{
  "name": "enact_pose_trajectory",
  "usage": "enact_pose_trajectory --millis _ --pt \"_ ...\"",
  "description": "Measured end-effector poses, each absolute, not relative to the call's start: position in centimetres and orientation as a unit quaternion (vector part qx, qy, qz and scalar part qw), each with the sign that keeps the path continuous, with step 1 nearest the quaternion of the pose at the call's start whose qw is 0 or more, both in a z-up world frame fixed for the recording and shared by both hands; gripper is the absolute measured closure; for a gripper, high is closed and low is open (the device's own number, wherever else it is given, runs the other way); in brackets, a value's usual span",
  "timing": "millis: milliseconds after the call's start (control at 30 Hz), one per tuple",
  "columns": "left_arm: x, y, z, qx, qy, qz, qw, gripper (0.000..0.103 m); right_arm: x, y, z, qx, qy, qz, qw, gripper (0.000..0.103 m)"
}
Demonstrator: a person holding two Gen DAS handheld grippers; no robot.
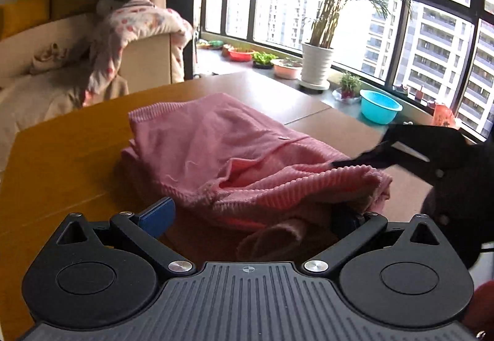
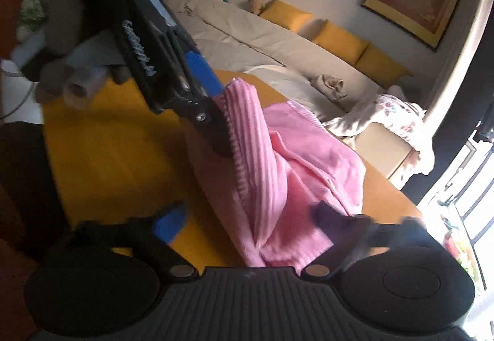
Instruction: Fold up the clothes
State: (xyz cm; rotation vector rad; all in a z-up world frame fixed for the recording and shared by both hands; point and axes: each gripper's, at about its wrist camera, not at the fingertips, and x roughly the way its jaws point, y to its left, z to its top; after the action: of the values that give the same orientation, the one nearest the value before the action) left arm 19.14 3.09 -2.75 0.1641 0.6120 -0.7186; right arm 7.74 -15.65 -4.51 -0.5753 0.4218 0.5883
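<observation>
A pink knitted sweater (image 1: 216, 143) lies bunched on the wooden table (image 1: 61, 162). My left gripper (image 1: 251, 217) is open wide around its near ribbed hem. The blue left pad (image 1: 157, 216) stands clear of the cloth, and the right finger is tucked under a fold. In the right wrist view the left gripper (image 2: 220, 120) holds the ribbed hem (image 2: 247, 125) raised, draped over its dark lower finger. My right gripper (image 2: 247, 217) is open astride the sweater (image 2: 308, 155); its blue pad (image 2: 169, 222) is off the cloth and its blurred dark finger touches it. From the left wrist view the right gripper (image 1: 370, 155) reaches in from the right onto the hem.
Past the table's far side stands a beige sofa (image 2: 278, 32) with yellow cushions and a flowered blanket (image 1: 136, 23). Along the window sill stand a potted palm (image 1: 316, 66), a blue bowl (image 1: 379, 106) and small planters. A gloved hand (image 1: 457, 186) holds the right gripper.
</observation>
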Motion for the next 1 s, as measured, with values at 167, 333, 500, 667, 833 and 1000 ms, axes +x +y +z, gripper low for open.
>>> enact_pose_trajectory --millis 167,333,500,667,833,1000 --pt "16.6 3.7 -2.3 0.142 0.261 -0.377 0.877 0.000 14.2 -20.5 -2.2 -0.021 0.347 0.309 0.885 0.050" --pt "15.5 1.6 -3.4 0.291 0.200 -0.365 0.862 0.000 17.7 -23.6 -2.9 0.104 0.409 0.320 0.848 0.050" --pt "16.7 -1.2 -4.8 0.359 0.137 -0.369 0.846 0.000 16.8 -22.9 -2.6 0.039 0.391 0.334 0.856 0.050" --pt "17.8 -2.8 -5.7 0.348 0.110 -0.400 0.841 0.000 13.2 -22.2 -1.7 -0.122 0.308 0.304 0.893 0.030" --pt "17.9 -3.8 -7.0 0.341 0.136 -0.436 0.822 0.016 9.7 -22.6 -2.2 -0.281 0.217 0.286 0.890 0.009" --pt "19.5 -3.5 -6.7 0.268 0.189 -0.456 0.827 0.031 10.0 -26.0 -2.4 -0.311 0.226 0.265 0.884 0.005"
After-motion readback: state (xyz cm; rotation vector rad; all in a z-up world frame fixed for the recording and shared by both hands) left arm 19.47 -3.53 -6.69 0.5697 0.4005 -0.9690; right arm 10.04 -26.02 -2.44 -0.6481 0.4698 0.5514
